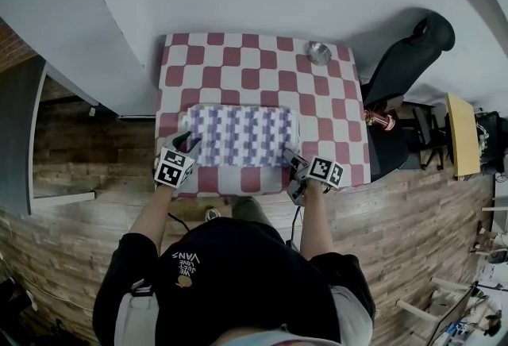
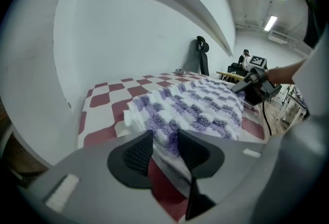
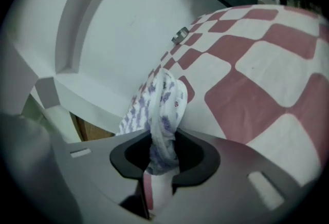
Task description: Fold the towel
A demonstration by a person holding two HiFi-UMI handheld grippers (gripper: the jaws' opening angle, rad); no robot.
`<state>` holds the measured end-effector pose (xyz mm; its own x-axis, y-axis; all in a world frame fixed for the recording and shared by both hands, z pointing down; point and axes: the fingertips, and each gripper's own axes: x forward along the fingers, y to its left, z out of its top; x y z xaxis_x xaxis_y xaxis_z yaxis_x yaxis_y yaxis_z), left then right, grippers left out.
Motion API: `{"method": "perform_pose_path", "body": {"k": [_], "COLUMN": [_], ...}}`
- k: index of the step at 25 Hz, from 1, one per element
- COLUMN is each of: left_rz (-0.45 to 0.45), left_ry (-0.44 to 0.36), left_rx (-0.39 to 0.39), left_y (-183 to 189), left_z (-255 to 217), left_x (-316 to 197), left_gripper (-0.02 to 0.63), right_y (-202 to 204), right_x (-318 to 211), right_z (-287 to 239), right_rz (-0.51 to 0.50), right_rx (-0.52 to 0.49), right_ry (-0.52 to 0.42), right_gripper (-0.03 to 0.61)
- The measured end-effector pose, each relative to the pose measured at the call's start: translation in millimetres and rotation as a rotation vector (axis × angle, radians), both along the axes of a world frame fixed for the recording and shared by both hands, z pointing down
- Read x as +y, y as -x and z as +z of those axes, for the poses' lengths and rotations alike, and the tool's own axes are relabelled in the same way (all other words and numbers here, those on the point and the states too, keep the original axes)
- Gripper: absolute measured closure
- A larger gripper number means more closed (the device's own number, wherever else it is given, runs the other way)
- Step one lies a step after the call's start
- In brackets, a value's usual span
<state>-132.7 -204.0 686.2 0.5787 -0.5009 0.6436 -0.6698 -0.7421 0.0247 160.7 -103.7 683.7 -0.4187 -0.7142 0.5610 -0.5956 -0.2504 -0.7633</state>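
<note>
Left gripper (image 1: pixel 187 143) clenched on one towel (image 1: pixel 242 135), right gripper (image 1: pixel 291 163) grasping the same towel, one checkered table (image 1: pixel 262 67), one black chair (image 1: pixel 413 59)

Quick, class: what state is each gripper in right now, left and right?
Left gripper: closed on the towel, at its near left corner.
Right gripper: closed on a bunched part of the towel.

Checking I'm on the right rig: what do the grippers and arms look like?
Both the left gripper and the right gripper have grey bodies, black textured jaw pads and a cube of black-and-white square markers. A thin dark cable runs from each. The person wears short black sleeves.
</note>
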Motion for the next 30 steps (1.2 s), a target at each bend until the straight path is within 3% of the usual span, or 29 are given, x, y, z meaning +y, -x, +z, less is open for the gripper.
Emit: {"method": "perform_pose_path", "body": {"k": [2, 4, 10, 14, 21, 25, 30], "left_rz": [-0.009, -0.010, 0.019, 0.039, -0.010, -0.038, -0.075], "left_ry": [0.010, 0.015, 0.062, 0.080, 0.045, 0.020, 0.003], "left_rx": [0.008, 0.012, 0.056, 0.089, 0.147, 0.140, 0.157], "left_y": [-1.0, -6.6, -38.3, -54.3, -34.4, -13.5, 9.7], "left_z": [0.1, -1.4, -2.3, -6.0, -31.8, -39.4, -46.9], "left_x": [1.7, 5.1, 27.1, 36.7, 43.8, 50.5, 65.4], "left_gripper": [0.462, 0.462, 0.460, 0.460, 0.460, 0.460, 0.460], "right_y": [-3.4, -11.3, -45.0, -60.8, -32.6, 9.1, 89.5], "right_x": [-2.8, -0.2, 20.8, 37.1, 25.1, 4.3, -17.7], "right_z": [-9.4, -11.5, -22.3, -28.4, -76.8, -103.9, -120.3], "right_rz": [0.068, 0.099, 0.107, 0.045, -0.172, -0.308, -0.543], "right_rx": [-0.093, -0.092, 0.037, 0.232, 0.652, 0.799, 0.933], "right_ry": [-0.065, -0.077, -0.072, -0.054, -0.133, -0.201, -0.286], "right_gripper": [0.491, 0.503, 0.511, 0.511, 0.514, 0.514, 0.514]}}
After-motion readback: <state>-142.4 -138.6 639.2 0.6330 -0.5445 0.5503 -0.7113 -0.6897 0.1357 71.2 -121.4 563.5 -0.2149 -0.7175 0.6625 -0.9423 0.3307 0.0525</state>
